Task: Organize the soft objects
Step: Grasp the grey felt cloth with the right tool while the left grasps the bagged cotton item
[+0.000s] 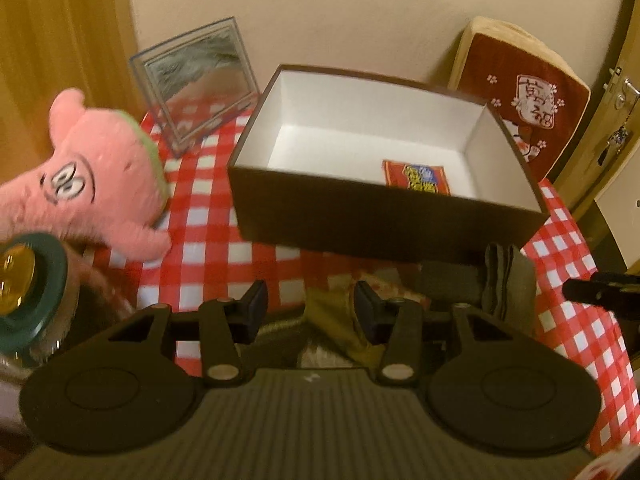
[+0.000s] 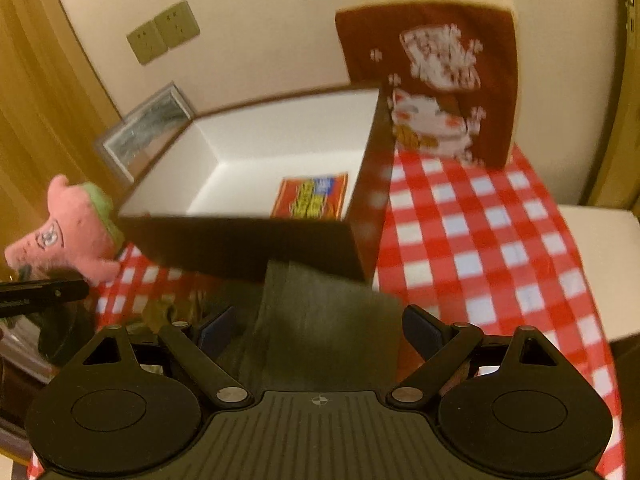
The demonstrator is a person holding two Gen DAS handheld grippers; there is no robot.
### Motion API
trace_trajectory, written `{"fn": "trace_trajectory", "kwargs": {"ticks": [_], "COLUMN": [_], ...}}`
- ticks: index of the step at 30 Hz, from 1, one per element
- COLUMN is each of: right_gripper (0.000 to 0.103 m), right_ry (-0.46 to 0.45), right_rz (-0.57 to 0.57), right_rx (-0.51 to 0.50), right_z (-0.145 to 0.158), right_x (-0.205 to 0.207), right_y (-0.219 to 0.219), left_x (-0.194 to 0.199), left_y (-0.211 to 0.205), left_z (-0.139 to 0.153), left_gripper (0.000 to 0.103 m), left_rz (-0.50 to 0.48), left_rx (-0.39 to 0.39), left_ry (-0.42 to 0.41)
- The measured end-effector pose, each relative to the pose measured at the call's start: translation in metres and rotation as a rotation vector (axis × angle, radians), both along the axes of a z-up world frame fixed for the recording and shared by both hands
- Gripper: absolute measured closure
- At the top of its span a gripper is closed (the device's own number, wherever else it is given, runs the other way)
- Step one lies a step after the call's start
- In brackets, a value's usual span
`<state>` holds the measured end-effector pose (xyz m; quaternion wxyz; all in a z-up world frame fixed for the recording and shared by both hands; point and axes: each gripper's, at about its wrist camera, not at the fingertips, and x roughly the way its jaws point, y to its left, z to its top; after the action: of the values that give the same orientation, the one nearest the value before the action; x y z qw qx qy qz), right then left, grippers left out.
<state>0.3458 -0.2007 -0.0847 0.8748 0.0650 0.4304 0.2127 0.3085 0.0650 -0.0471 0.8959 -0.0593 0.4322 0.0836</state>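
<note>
Grey folded cloth (image 2: 316,320) sits between the open right hand-held gripper (image 2: 316,330), staged below the white-lined cardboard box (image 2: 248,240); left hand-held gripper (image 1: 312,308) open, empty.

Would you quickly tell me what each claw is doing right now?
Left claw: open, holding nothing, above an olive cloth.
Right claw: open around a grey folded cloth, not clamped.

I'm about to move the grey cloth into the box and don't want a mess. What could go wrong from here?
1. The right gripper is open around the grey folded cloth; a shallow pinch may let layers unfold.
2. The cloth lies against the dark box, so lifting forward could snag its front wall.
3. The left gripper hovers close by over an olive fabric; the grippers could collide.
</note>
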Motion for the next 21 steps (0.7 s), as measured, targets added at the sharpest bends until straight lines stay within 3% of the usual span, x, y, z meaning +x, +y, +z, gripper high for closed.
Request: {"fn": "trace_trajectory", "kwargs": {"ticks": [12, 21], "right_gripper": [0.013, 0.013], "right_ry": [0.06, 0.074], "right_rz": [0.032, -0.017], "right_rx": [-0.054, -0.062], "right_z": [-0.036, -0.049], "right_x": [-0.01, -0.005], "right_y": [0.043, 0.052], "left_x": [-0.018, -0.023], "left_y": [-0.01, -0.008], "left_z": [-0.024, -0.039], "left_gripper": [0.059, 0.057], "left_rz": [-0.004, -0.006], "left_rx": [-0.005, -0.013], "left_ry": [0.054, 0.086]}}
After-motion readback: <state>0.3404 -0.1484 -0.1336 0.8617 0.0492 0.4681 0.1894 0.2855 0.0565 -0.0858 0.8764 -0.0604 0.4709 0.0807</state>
